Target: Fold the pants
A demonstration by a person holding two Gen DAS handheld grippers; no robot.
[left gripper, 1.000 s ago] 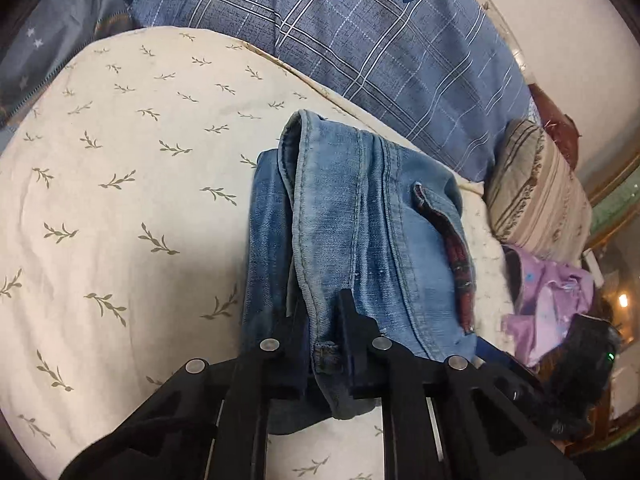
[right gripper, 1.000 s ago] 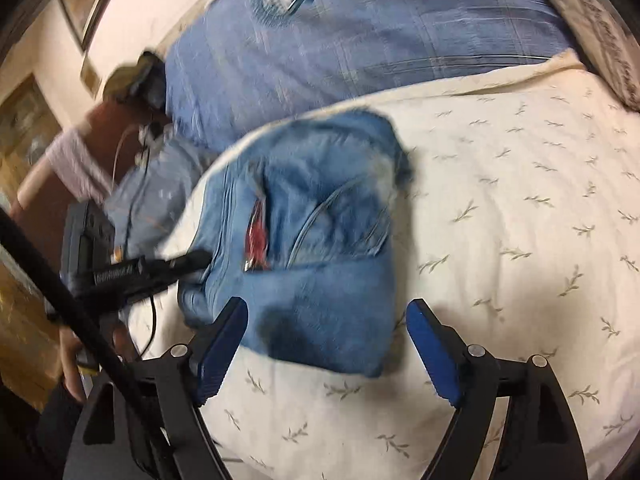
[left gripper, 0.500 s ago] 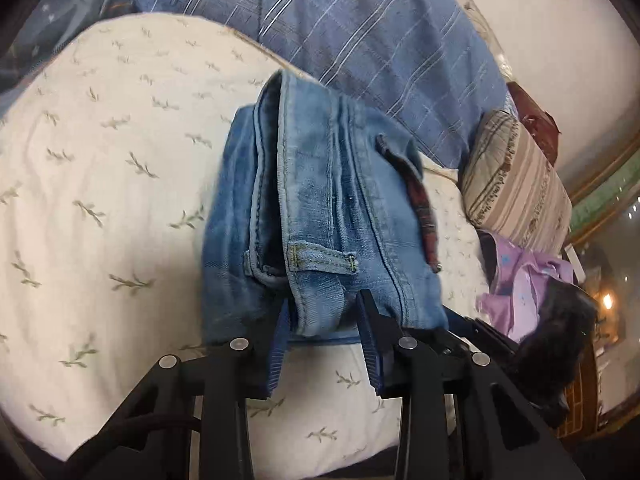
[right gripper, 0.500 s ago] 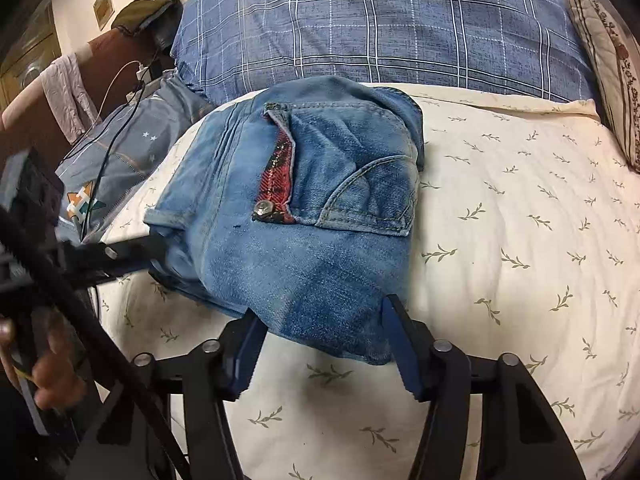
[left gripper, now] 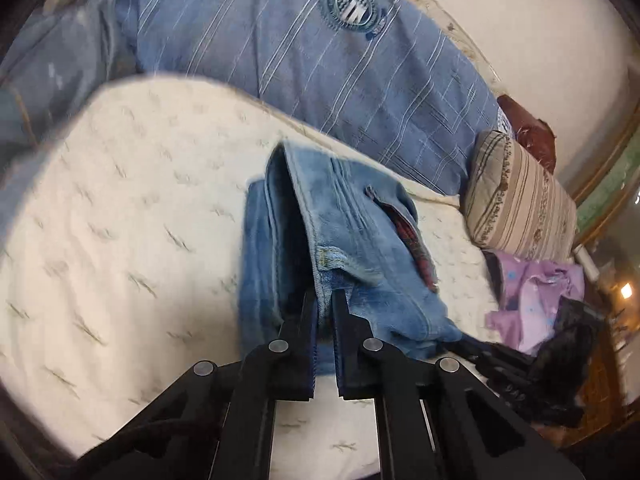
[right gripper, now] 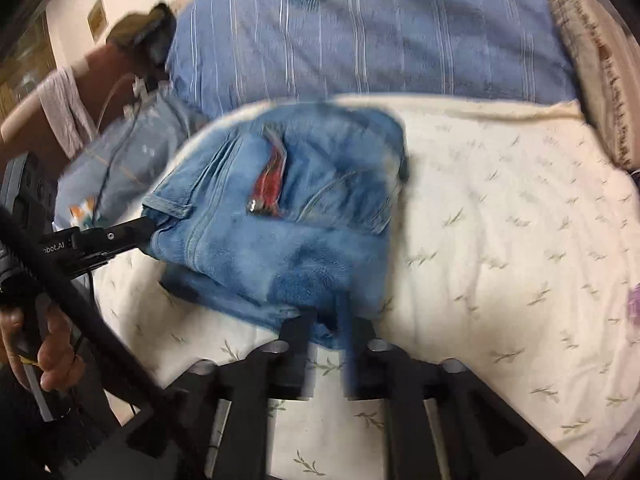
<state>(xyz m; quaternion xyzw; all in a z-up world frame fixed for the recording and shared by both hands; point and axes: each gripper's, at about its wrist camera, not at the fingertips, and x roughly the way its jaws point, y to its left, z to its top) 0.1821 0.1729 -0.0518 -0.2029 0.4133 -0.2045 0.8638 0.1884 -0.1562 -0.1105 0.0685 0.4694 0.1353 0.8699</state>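
Observation:
Folded blue denim pants [left gripper: 352, 240] lie on a cream leaf-print sheet [left gripper: 120, 240]; they also show in the right wrist view [right gripper: 288, 232], back pocket with red lining up. My left gripper [left gripper: 325, 300] is shut on the waistband edge near a belt loop. My right gripper [right gripper: 326, 316] is shut on the near folded edge of the pants. The left gripper also shows in the right wrist view [right gripper: 148, 226], at the pants' left side. Both views are motion-blurred.
A blue plaid pillow [left gripper: 320, 52] lies behind the pants. A striped beige cushion [left gripper: 520, 200] and a purple garment [left gripper: 536, 300] lie to the right. A second blue pillow [right gripper: 132, 160] and cables lie at the left. The bed's edge is near.
Both grippers have closed on the pants: the left on the waistband edge, the right on the near fold. Both cameras have moved, which blurs the views.

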